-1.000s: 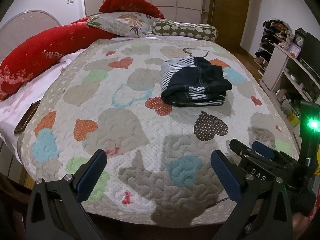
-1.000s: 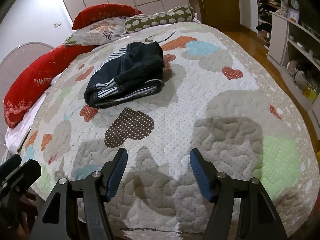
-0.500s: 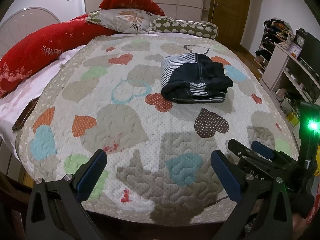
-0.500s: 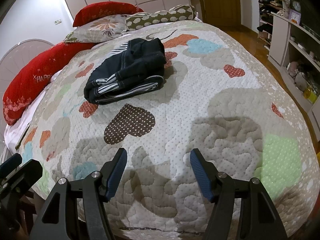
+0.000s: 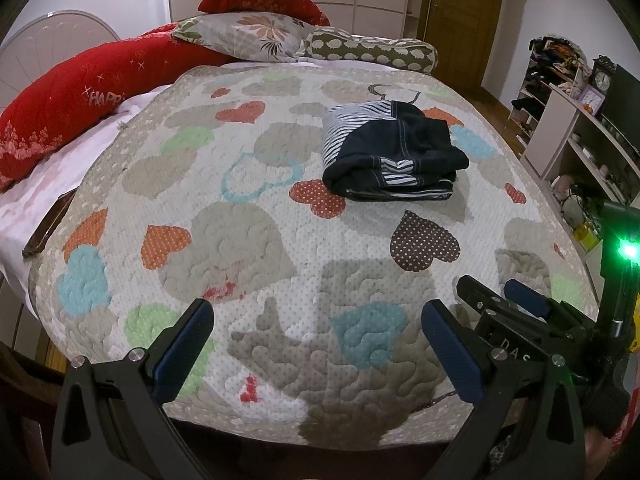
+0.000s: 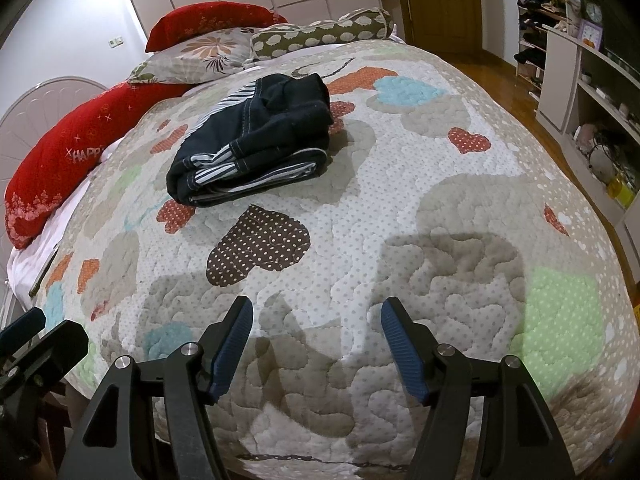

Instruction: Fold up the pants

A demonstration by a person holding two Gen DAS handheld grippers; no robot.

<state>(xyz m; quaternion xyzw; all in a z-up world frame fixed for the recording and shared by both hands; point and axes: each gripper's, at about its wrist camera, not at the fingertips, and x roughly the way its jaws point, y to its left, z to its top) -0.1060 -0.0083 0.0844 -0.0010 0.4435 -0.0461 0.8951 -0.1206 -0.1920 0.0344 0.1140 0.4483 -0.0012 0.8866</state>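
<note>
- The pants, dark navy with striped lining showing, lie folded into a compact bundle on the quilt, toward its far right part.
- The quilt is pale and dotted, patched with hearts in orange, blue, green, grey and brown.
- The left gripper hangs over the near edge of the quilt, its blue-padded jaws wide apart with nothing between them, well apart from the pants.
- The right gripper shows at the lower right, beside a green light.
- Red pillows, a floral pillow and a patterned bolster sit at the head of the bed.
- Shelves stand on the right, bearing a clock.
</note>
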